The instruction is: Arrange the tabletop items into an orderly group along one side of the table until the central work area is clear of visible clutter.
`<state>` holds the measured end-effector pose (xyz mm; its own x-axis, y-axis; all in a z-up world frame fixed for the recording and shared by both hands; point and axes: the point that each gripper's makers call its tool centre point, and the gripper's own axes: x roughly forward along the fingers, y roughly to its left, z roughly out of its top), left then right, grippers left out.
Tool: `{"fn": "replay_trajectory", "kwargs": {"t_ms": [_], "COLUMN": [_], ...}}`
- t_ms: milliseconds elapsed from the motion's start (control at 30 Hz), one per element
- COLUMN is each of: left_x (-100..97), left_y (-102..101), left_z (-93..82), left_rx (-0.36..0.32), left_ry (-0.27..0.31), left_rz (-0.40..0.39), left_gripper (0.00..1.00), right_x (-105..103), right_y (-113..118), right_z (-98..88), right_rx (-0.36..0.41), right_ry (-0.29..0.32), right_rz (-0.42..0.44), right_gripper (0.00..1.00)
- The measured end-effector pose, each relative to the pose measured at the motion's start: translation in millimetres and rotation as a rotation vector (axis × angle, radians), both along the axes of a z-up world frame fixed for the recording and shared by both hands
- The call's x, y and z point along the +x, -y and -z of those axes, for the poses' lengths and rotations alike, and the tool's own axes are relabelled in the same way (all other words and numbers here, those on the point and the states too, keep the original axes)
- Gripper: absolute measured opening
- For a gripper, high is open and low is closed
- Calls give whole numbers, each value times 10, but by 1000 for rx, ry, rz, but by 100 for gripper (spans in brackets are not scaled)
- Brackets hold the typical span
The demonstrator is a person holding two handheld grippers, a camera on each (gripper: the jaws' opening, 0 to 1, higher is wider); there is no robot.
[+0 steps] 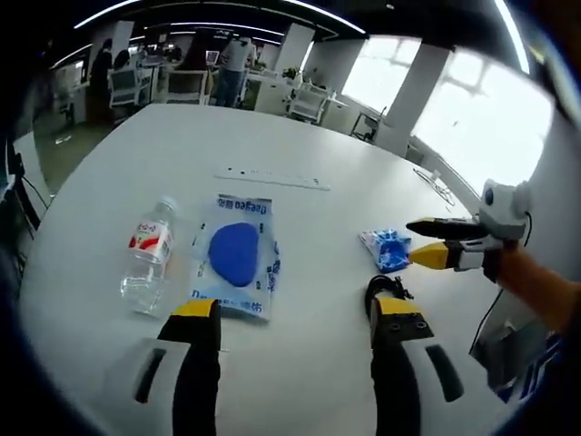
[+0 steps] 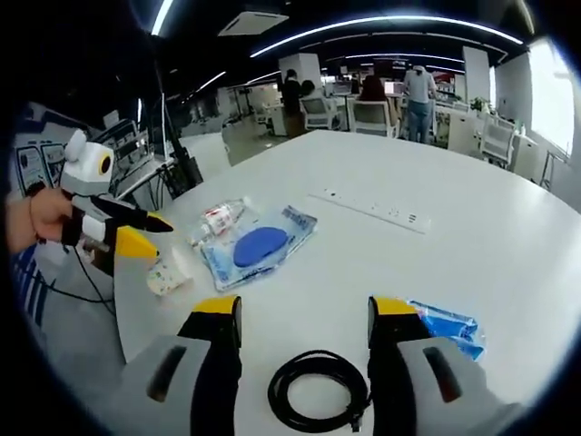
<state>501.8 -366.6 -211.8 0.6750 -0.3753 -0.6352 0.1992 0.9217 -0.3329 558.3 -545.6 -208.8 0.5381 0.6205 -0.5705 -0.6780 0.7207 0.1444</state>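
On the white table (image 1: 300, 145) lie a clear water bottle (image 1: 150, 254) with a red label, a flat blue pouch (image 1: 234, 254), a small blue packet (image 1: 388, 248) and a black cable coil (image 1: 386, 289). My left gripper (image 1: 295, 313) is open just short of the pouch, its right jaw beside the coil. My right gripper (image 1: 411, 242) reaches in from the right, open, its tips at the blue packet. In the right gripper view, my right gripper (image 2: 304, 309) stands open above the cable coil (image 2: 318, 391). The blue packet (image 2: 445, 325) lies to its right. The left gripper (image 2: 159, 234) hovers over a small white packet (image 2: 168, 272).
A white power strip (image 1: 272, 178) lies across the table beyond the pouch (image 2: 259, 245) and bottle (image 2: 218, 221). Office chairs (image 1: 186, 86), desks and standing people are past the far edge. A hand (image 1: 536, 286) holds the right gripper. Cables hang off the near table edge.
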Motion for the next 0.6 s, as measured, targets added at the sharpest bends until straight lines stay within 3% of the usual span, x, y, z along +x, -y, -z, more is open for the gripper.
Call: {"fn": "replay_trajectory", "kwargs": {"t_ms": [600], "left_x": [205], "left_y": [-269], "left_z": [46], "left_rx": [0], "left_ry": [-29], "left_rz": [-114], "left_gripper": [64], "right_x": [307], "right_y": [-161], "right_z": [-55], "right_rx": [-1], "right_ry": [16], "right_rz": [-73], "right_gripper": [54]}}
